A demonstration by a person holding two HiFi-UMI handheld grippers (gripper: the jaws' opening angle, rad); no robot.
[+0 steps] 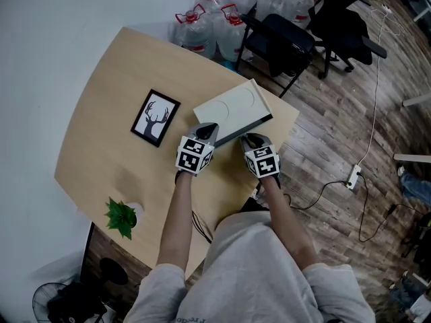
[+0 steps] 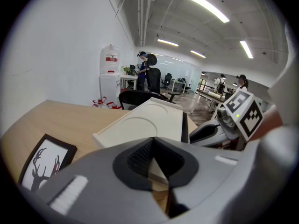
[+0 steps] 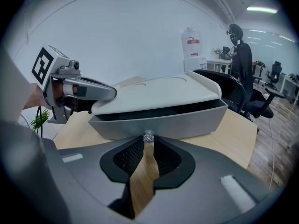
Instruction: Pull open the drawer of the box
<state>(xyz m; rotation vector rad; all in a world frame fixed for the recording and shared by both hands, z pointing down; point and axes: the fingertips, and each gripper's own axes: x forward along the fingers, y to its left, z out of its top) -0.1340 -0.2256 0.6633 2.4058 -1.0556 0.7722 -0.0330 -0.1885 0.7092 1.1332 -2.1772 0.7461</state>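
A cream box (image 1: 232, 110) with a grey drawer (image 3: 159, 120) lies near the table's right edge. The drawer stands out a little, with a dark gap under the lid. Its small clear knob (image 3: 148, 136) sits at the tips of my right gripper (image 3: 148, 140), whose jaws are shut on it. In the head view the right gripper (image 1: 250, 140) meets the drawer front. My left gripper (image 1: 207, 130) is shut and rests its tips on the box's near left corner (image 2: 154, 164); in the right gripper view it lies on the lid's left end (image 3: 100, 93).
A framed deer picture (image 1: 155, 118) lies left of the box. A small green plant (image 1: 121, 216) stands at the table's near left edge. Water bottles (image 1: 209, 25) and a black chair (image 1: 283, 36) stand beyond the table. Cables lie on the wooden floor (image 1: 350, 180) to the right.
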